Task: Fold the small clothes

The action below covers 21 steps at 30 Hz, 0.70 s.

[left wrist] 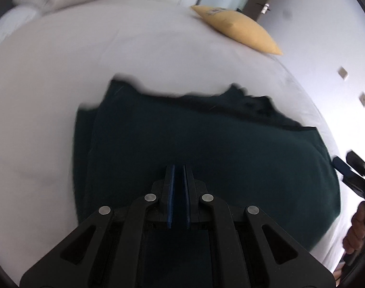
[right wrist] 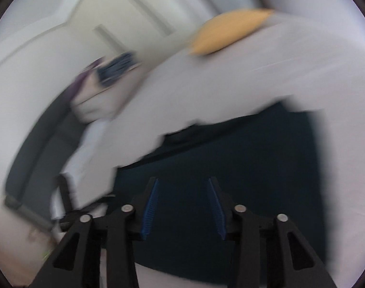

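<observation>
Your dark green garment (left wrist: 206, 158) lies part-folded on the bed (left wrist: 134, 55), near the yellow pillow (left wrist: 240, 28). Your left claw (left wrist: 179, 168) is closed and empty; your right claw (right wrist: 182, 182) hangs parted above the cloth. It looks soft, light and limp, so pinch an edge or corner.
</observation>
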Each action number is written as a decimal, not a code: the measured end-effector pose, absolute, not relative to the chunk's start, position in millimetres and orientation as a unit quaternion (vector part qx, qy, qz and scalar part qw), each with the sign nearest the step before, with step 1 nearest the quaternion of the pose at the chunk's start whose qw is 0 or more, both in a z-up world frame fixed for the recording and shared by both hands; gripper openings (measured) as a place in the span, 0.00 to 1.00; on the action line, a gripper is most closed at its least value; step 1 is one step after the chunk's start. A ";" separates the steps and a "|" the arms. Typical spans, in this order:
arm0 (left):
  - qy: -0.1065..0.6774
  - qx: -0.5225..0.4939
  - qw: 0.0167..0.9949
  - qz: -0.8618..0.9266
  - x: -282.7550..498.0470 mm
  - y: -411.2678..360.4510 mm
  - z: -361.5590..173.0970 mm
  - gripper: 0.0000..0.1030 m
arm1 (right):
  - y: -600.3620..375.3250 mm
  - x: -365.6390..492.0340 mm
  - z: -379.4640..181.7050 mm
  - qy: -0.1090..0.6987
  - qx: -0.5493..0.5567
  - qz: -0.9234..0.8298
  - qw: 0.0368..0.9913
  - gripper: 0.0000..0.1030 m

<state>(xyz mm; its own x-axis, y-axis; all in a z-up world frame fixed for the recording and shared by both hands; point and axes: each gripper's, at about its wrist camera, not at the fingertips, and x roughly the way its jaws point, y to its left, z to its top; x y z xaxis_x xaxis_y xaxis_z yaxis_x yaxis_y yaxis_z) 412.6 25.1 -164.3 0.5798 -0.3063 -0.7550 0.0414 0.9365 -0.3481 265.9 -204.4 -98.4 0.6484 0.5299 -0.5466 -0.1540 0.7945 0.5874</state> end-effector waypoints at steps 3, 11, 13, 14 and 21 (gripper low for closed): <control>0.422 -0.154 0.885 -0.121 400.4 36.4 -173.9 0.06 | -176.1 311.3 -137.9 0.406 0.285 0.233 0.836 0.49; 0.411 -0.191 0.880 -0.141 392.8 52.3 -184.3 0.06 | -280.4 334.6 -168.1 0.357 0.395 0.150 0.833 0.10; 0.408 -0.192 0.881 -0.142 387.8 55.5 -185.2 0.06 | -332.6 321.7 -171.1 0.326 0.431 0.096 0.836 0.00; 0.406 -0.196 0.881 -0.144 387.9 56.2 -186.3 0.06 | -347.6 317.5 -170.5 0.316 0.440 0.075 0.837 0.00; 0.402 -0.219 0.875 -0.156 385.2 64.7 -191.0 0.06 | -348.0 268.4 -135.7 0.260 0.434 0.059 0.861 0.23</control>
<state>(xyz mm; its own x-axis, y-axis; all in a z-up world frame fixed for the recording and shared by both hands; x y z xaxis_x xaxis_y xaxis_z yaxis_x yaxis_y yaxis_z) 385.2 64.7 -191.0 0.6283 -0.4491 -0.6352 0.0973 0.8555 -0.5086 268.4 -348.0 -135.7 0.8578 0.3277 -0.3961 0.1232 0.6169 0.7774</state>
